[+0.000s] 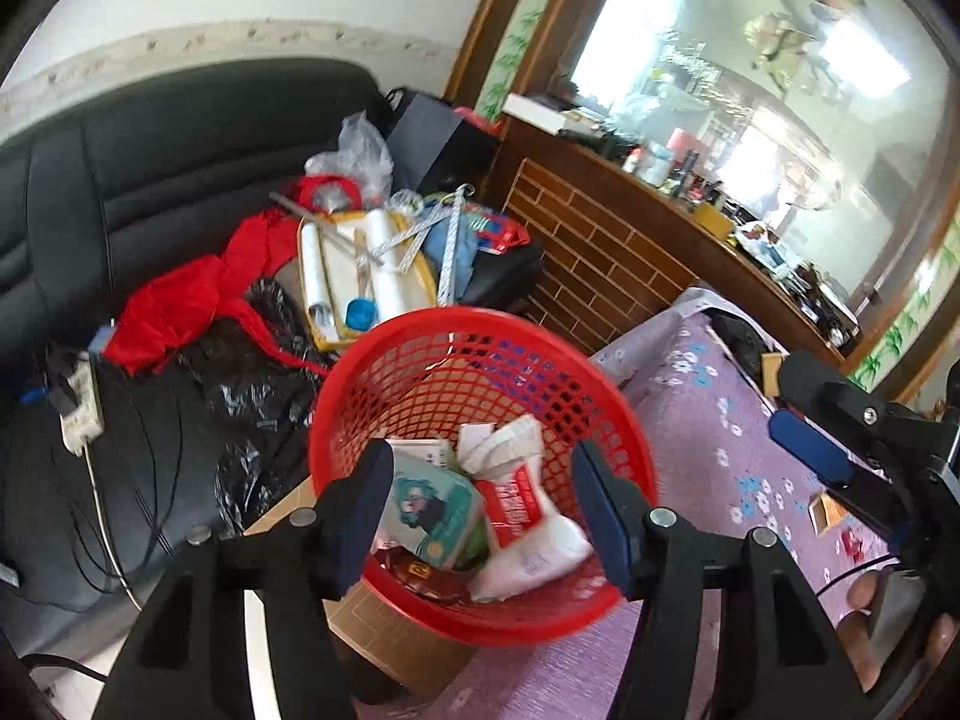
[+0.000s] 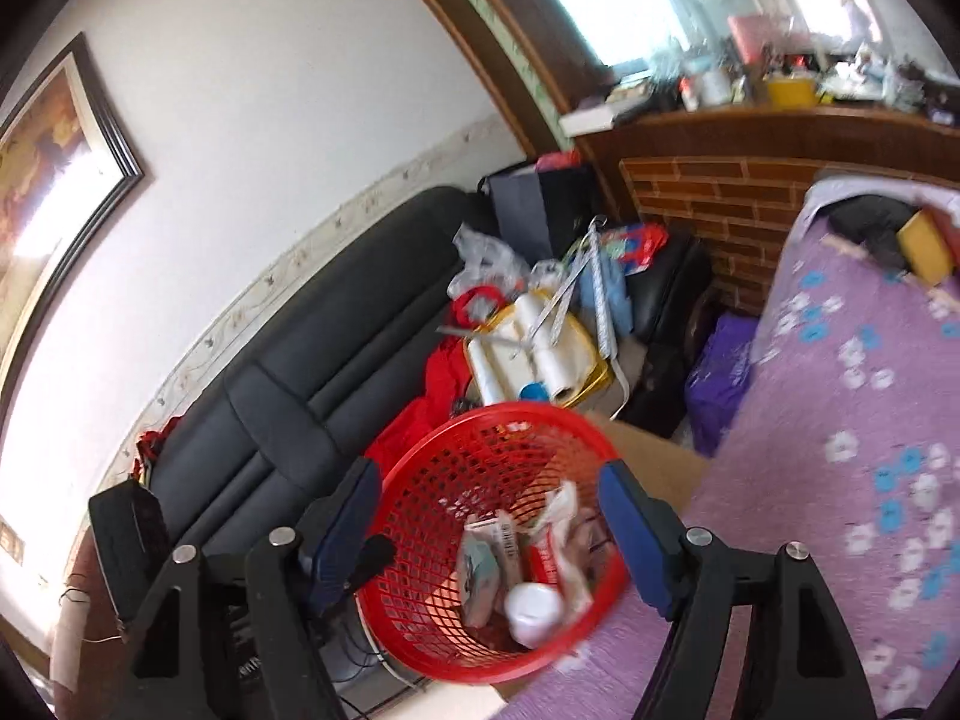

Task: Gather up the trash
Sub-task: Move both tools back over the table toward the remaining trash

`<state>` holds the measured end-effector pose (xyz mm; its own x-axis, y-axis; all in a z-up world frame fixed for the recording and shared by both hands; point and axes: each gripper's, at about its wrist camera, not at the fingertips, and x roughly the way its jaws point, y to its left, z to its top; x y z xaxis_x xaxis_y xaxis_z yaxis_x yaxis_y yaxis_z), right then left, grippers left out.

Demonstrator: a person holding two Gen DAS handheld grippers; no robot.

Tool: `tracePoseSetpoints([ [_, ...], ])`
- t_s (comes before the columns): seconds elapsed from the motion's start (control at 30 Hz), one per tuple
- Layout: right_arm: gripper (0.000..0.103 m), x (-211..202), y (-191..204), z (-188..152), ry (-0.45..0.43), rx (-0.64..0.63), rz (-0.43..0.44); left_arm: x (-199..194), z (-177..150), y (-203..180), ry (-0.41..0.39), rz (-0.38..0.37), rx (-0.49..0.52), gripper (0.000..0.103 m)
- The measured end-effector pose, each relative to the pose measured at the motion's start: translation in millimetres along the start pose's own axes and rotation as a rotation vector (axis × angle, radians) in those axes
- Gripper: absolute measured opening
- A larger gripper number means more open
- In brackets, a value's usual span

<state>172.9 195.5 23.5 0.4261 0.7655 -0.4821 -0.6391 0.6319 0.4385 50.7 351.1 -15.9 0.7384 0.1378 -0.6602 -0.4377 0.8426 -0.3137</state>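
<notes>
1. Looking along my left claw (image 1: 480,516): the red mesh basket (image 1: 624,420) fills the lower centre of the frame, sitting partly on a cardboard box (image 1: 384,630) and right at the edge of the purple flowered cloth (image 1: 708,396).
2. Inside the basket lies the trash: a teal printed packet (image 1: 432,510), a red-and-white wrapper (image 1: 516,498), crumpled white paper (image 1: 498,441) and something dark red at the bottom.
3. Upper left of the frame is a black sofa (image 1: 150,138) heaped with a red cloth (image 1: 174,306), black plastic bags (image 1: 240,390), a yellow-rimmed tray with white rolls (image 1: 336,276) and clear bags.
4. A white power strip (image 1: 81,408) with cables sits at the left edge.
5. A brick-patterned wooden cabinet (image 1: 588,258) runs through the centre right, with a big mirror (image 1: 750,60) above it.
6. Left claw is spread wide, both blue pads over the basket mouth, nothing between them; the near rim sits just under the fingers.
7. My right claw (image 2: 489,519) hangs over the same basket (image 2: 432,462) in the lower centre of its frame, jaws wide apart and holding nothing.
8. From this side I also see a white round lid or bottle (image 2: 534,603) among the wrappers.
9. The right claw shows in the left view too, at the right edge, blue pad (image 1: 810,450) over the purple cloth.
10. A framed picture (image 2: 54,138) hangs on the wall, upper left in the right view.
</notes>
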Motion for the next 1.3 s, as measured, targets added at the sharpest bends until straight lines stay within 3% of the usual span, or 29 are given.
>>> tracePoseSetpoints([
  [0.23,0.078,-105.8,-22.2,-5.6,-0.112,0.017,-0.108,-46.7,-24.0,-78.7,-0.077,-0.018,0.166,0.069],
  [0.47,0.078,-250.5,-68.8,-38.9,-0.252,0.088,-0.29,-94.9,-65.8,-176.0,-0.114,-0.126,0.35,0.069],
  [0.73,0.078,-366.8,-107.6,-77.3,-0.353,0.153,-0.42,-154.8,-112.1,-267.0,-0.18,-0.234,0.509,0.07],
  [1.0,0.078,-440.4,-132.0,-102.6,-0.436,0.212,-0.478,-184.8,-132.9,-326.0,-0.237,-0.271,0.593,0.076],
  [1.3,0.078,-474.5,-152.2,-116.3,-0.464,0.242,-0.523,-169.7,-134.4,-360.1,-0.185,-0.296,0.608,0.076],
])
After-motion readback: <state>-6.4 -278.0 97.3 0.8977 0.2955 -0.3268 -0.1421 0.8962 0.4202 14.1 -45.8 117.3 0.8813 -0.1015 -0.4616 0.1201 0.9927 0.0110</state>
